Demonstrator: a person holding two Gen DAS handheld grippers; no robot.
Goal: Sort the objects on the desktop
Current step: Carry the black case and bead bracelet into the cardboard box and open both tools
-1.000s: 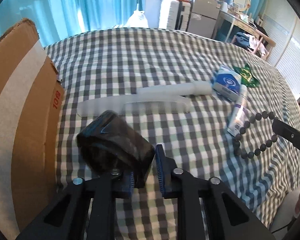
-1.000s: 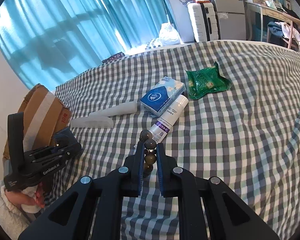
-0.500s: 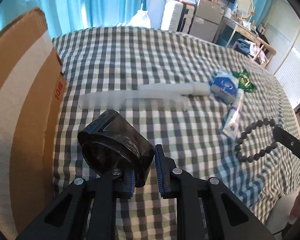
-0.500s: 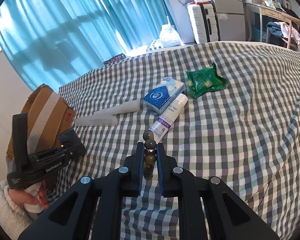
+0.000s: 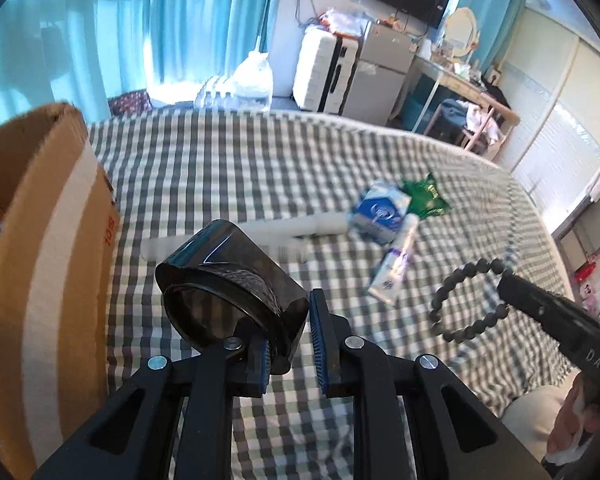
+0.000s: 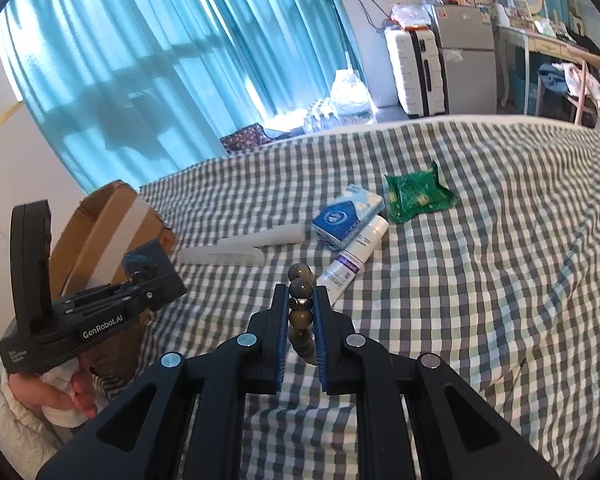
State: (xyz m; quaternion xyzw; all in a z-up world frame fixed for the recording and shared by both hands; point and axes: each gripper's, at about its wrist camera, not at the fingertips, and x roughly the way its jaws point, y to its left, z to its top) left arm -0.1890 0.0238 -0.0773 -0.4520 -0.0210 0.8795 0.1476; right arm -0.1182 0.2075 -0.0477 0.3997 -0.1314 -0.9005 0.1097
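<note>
We hold two black claws over a bed with a grey, green and white checked cover (image 6: 480, 280).

Left claw (image 5: 288, 344): clamped on the wall of a dark translucent round plastic cup (image 5: 228, 284), one finger inside the rim, the other outside. The cup is tilted, mouth toward the camera, clear of the bed. Just left of it stands a brown cardboard box with a white tape stripe (image 5: 44, 240), flap up.

Right claw (image 6: 300, 336): closed on a bracelet of dark round beads (image 6: 300, 308), a few beads pinched between the blue pads. In the left wrist view the bracelet (image 5: 468, 300) hangs as an open loop from the right claw's tip, above the cover.

Lying on the bed, well apart from both claws:
- two white translucent plastic combs (image 6: 240, 250), one overlapping the other, near the box
- blue and white tissue pack (image 6: 346, 216), just right of the combs
- white tube with purple label (image 6: 354, 256), touching the tissue pack's near edge
- green crinkled foil packet (image 6: 418, 194), just beyond the tissue pack

In the right wrist view we see the left claw from the side (image 6: 140, 292), a hand (image 6: 52, 396) in a white quilted sleeve gripping its handle, the box behind it.

Background: turquoise curtains, white suitcase, small grey fridge, desk with a chair. Left wrist view is motion blurred on the bed items.
</note>
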